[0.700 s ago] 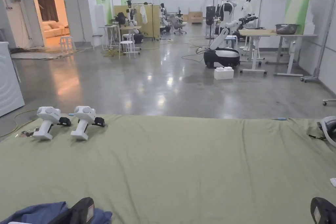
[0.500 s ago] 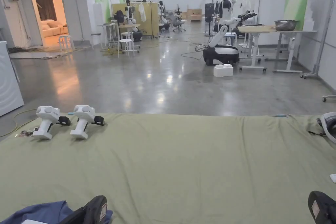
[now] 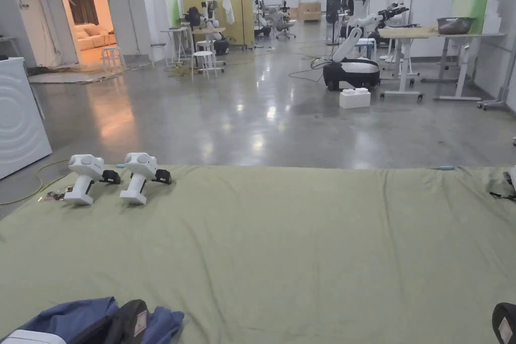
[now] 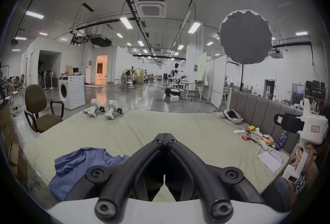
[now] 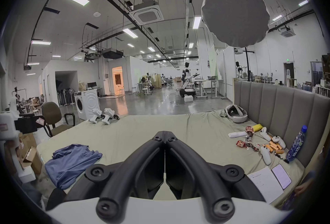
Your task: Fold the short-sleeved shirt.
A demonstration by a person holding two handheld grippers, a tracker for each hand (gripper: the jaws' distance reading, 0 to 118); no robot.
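Note:
A crumpled blue short-sleeved shirt lies at the near left corner of the green-covered bed. It also appears in the left gripper view and the right gripper view. My left gripper is shut with nothing between its jaws, hovering just right of the shirt; its black tip pokes over the cloth in the head view. My right gripper is also shut and empty, held over the bed's near right side, well away from the shirt.
Two spare white grippers lie at the bed's far left. A white headset, snacks, controllers, a blue bottle, a phone and paper lie along the grey headboard on the right. An office chair and a washing machine stand to the left.
The head camera has shifted a little. The right gripper's tip sits lower at the head view's bottom edge. The shirt lies as before and both grippers remain low.

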